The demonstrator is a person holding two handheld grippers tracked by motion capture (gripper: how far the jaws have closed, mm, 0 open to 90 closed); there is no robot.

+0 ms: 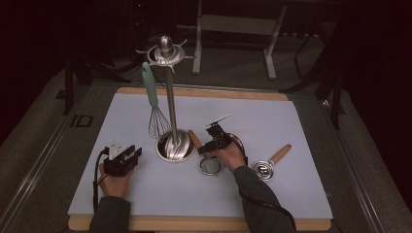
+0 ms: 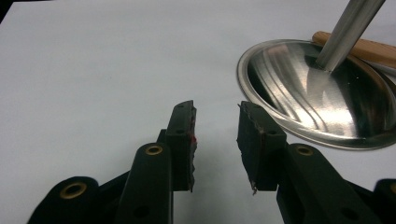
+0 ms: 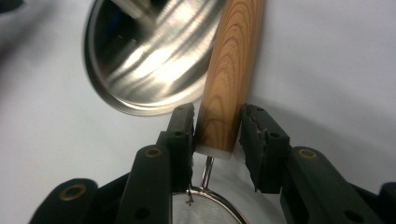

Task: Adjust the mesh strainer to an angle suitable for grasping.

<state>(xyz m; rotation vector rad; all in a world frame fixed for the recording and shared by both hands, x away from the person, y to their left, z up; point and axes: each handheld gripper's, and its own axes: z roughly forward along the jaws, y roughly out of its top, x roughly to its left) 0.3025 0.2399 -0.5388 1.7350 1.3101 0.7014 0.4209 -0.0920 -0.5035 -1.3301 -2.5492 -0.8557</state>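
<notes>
A small mesh strainer (image 1: 210,166) with a wooden handle (image 3: 229,79) lies on the pale mat (image 1: 272,121), its handle beside the utensil stand's round steel base (image 1: 176,145). My right gripper (image 1: 204,145) is shut on that handle near the mesh end, one jaw on each side (image 3: 217,135). The mesh (image 3: 205,210) shows just below the jaws. My left gripper (image 1: 127,154) rests left of the base, open and holding nothing (image 2: 217,140). The steel base (image 2: 322,93) lies to its front right. A teal-handled whisk (image 1: 151,97) hangs from the stand's top ring.
A second wooden-handled utensil with a round metal head (image 1: 266,168) lies right of my right hand. The stand's pole (image 1: 171,102) rises tall at the mat's middle. The mat sits on a wooden board (image 1: 204,92). Dark frames stand behind the table.
</notes>
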